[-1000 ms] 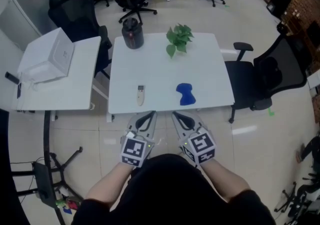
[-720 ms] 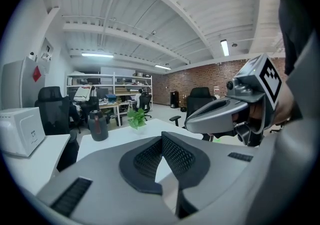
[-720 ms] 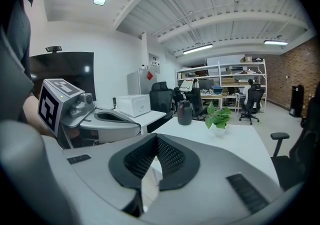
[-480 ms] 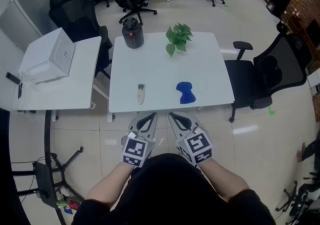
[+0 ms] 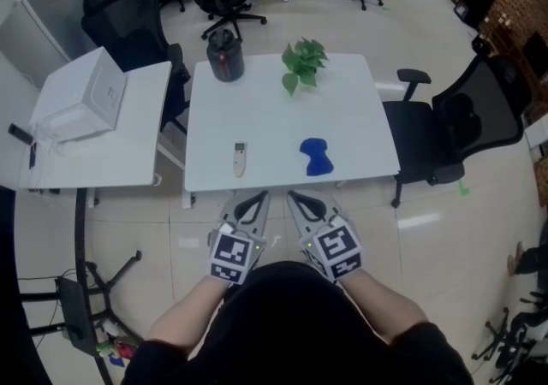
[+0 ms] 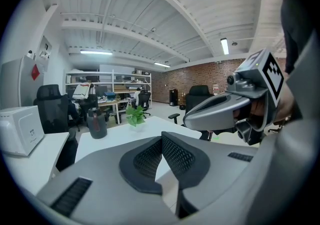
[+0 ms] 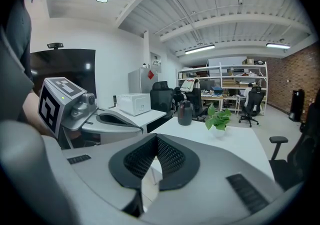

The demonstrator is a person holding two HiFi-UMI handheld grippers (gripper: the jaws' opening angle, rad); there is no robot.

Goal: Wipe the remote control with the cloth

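A small pale remote control [image 5: 240, 159] lies near the front edge of the white table [image 5: 257, 109], left of middle. A crumpled blue cloth [image 5: 316, 157] lies to its right. Both grippers are held close to the person's body, short of the table's front edge. The left gripper [image 5: 254, 197] is shut with nothing in it, and its tips meet in the left gripper view [image 6: 161, 138]. The right gripper [image 5: 297, 197] is also shut and empty, its tips touching in the right gripper view [image 7: 156, 138]. Neither the remote nor the cloth shows in the gripper views.
A dark jug [image 5: 225, 56] and a small potted plant [image 5: 302, 65] stand at the table's far edge. A black office chair [image 5: 462, 131] sits to the right. A second white desk [image 5: 120, 139] with a white box [image 5: 81, 101] stands to the left.
The right gripper has shifted slightly left, closer to the left gripper. The remote and cloth have not moved.
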